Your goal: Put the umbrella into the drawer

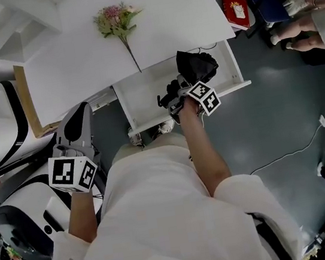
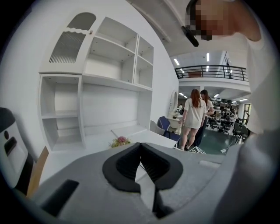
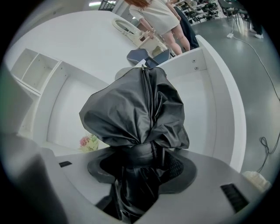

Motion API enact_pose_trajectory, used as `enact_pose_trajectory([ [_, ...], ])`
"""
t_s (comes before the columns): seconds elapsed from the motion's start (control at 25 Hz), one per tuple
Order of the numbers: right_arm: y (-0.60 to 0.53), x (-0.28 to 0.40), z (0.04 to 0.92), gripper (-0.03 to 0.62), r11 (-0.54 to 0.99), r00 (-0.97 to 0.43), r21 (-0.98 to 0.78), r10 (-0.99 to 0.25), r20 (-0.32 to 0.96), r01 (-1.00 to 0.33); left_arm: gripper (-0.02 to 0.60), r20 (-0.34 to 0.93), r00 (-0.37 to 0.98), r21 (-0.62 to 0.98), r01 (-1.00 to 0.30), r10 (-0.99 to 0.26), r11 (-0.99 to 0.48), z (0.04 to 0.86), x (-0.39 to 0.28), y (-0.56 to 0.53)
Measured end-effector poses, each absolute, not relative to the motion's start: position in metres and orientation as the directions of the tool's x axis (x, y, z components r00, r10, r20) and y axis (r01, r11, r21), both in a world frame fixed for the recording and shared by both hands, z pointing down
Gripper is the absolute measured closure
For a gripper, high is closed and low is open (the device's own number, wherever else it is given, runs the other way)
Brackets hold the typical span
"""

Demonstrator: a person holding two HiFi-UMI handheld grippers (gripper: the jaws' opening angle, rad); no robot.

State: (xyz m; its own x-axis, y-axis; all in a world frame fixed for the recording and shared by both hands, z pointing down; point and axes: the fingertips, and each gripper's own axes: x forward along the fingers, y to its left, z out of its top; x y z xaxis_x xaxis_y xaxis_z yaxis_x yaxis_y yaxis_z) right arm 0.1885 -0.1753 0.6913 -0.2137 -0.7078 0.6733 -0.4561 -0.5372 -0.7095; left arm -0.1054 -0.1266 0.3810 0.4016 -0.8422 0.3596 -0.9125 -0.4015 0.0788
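Right now the right gripper (image 1: 179, 88) is clamped on the umbrella (image 1: 196, 66), its two dark pads pressing from either side on the narrow part where a strap cinches the cloth. The umbrella is black and folded up short. Its shiny fabric (image 3: 140, 109) is bunched into loose, crumpled folds that swell out beyond the jaws into a rounded bundle, with one straight seam running down the middle of it. Below the strap, more creased cloth hangs back between the jaws toward the body of the right gripper (image 3: 142, 159). In the head view the bundle sits over the far right part of the open white drawer (image 1: 142, 96), close to the edge of the white desk (image 1: 164, 17). From these views I cannot tell whether it touches the drawer's floor. The right gripper view looks past the umbrella into the drawer (image 3: 205, 100), whose pale bottom and side walls show around the black cloth. The left gripper (image 1: 81, 111) is held low at the person's left side, well apart from the drawer. Its pads meet at their tips with nothing between them (image 2: 140, 146). A bunch of pink flowers (image 1: 116, 19) lies on the desk beyond the drawer, and white shelves (image 2: 109, 78) stand behind it. The person's feet stand on a dark grey floor (image 1: 280, 108).
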Motion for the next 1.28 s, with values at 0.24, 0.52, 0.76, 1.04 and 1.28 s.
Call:
enact_pose_trajectory([
  [0.24,-0.175,0.192,0.711,0.363,-0.609,-0.195,-0.679,-0.668,0.718,-0.411,0.568,0.365,0.365,0.079,-0.929,-0.856,-0.362,0.381,-0.112,-0.123],
  [0.52,-0.181,0.203,0.735,0.362,-0.662,-0.175,-0.632,-0.622,0.763,-0.403,0.568,0.383,0.332,0.070,-0.941,-0.862,-0.331,0.382,-0.115,-0.121],
  [0.76,-0.181,0.205,0.748,0.361,-0.694,-0.181,-0.627,-0.607,0.774,-0.354,0.568,0.407,0.310,0.060,-0.948,-0.859,-0.313,0.385,-0.113,-0.119],
  [1.04,-0.181,0.200,0.759,0.359,-0.696,-0.195,-0.613,-0.588,0.785,-0.374,0.568,0.432,0.291,0.051,-0.953,-0.854,-0.299,0.388,-0.110,-0.116],
  [1.28,-0.181,0.196,0.766,0.356,-0.688,-0.210,-0.596,-0.565,0.798,-0.413,0.568,0.438,0.277,0.049,-0.957,-0.855,-0.285,0.388,-0.108,-0.113],
])
